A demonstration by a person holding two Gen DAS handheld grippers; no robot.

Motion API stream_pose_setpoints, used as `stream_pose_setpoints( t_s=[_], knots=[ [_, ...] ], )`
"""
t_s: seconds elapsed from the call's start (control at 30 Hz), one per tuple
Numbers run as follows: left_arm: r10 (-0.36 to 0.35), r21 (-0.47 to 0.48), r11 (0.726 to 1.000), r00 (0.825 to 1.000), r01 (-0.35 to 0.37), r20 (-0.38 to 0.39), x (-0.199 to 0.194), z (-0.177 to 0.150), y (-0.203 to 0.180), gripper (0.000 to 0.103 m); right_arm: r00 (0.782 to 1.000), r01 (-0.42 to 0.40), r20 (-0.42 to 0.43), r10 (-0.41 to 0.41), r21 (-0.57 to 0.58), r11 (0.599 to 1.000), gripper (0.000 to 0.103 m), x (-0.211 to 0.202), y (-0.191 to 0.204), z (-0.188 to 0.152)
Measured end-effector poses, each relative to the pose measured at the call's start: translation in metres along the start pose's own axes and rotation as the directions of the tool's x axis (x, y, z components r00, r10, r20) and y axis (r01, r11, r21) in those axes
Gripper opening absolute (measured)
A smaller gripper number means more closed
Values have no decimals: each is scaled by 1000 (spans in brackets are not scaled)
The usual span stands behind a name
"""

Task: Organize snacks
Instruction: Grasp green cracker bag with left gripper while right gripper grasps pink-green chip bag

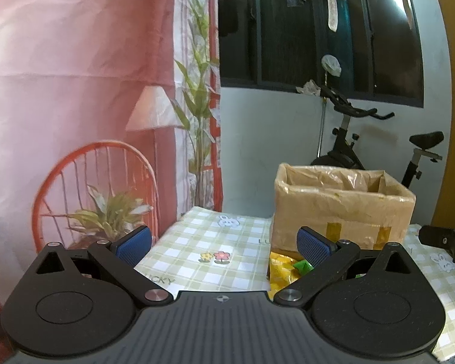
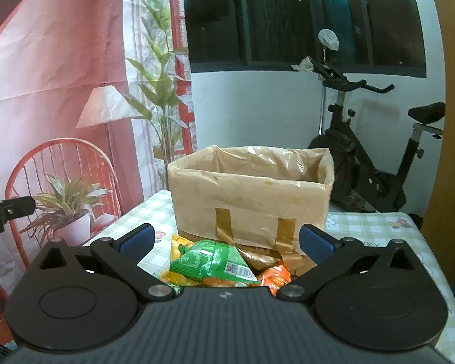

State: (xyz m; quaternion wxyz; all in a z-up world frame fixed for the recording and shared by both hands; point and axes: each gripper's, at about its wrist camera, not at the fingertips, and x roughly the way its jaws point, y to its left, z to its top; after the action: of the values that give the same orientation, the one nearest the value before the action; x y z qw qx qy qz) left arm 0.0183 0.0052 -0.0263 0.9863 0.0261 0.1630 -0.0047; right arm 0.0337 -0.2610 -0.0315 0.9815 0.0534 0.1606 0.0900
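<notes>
Both grippers spread wide and holding nothing, snack packets piled in front of the cardboard box.

Left gripper (image 1: 224,244) hovering over a bare patch of the checked tablecloth (image 1: 197,236), blue pads apart, a yellow packet (image 1: 280,270) just beside its right finger. Right gripper (image 2: 226,242) likewise released, pointed straight at the box (image 2: 251,200). Green packet (image 2: 215,262) lying on top of the pile, orange packet (image 2: 274,276) beside it, all touching or right up against the box's taped front. Box open at the top, lined with plastic. Exercise bike (image 2: 370,163) parked behind the table.
</notes>
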Motion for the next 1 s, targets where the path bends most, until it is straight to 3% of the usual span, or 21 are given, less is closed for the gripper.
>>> stream_pose_setpoints(
  t_s=[0.2,0.47,0.57,0.7,0.87,1.0],
  knots=[
    [-52,-32,998,995,49,-85,43,-24,3,102,999,-32,-39,30,-45,998,102,31,2,-21],
    [-156,-99,986,959,136,-236,95,-62,9,94,973,-119,-209,101,-77,990,92,88,11,-62],
    [-200,-115,978,936,174,-289,108,-76,10,85,956,-141,-268,120,-62,988,86,106,14,-74],
    [-277,-148,959,901,240,-335,120,-93,6,83,929,-174,-341,143,-62,983,77,120,18,-91],
    [-367,-199,928,861,314,-352,134,-106,1,82,903,-194,-398,161,-44,980,77,132,20,-104],
    [-432,-238,900,819,365,-378,144,-115,-7,82,890,-197,-424,168,-25,980,78,141,18,-112]
  ],
)
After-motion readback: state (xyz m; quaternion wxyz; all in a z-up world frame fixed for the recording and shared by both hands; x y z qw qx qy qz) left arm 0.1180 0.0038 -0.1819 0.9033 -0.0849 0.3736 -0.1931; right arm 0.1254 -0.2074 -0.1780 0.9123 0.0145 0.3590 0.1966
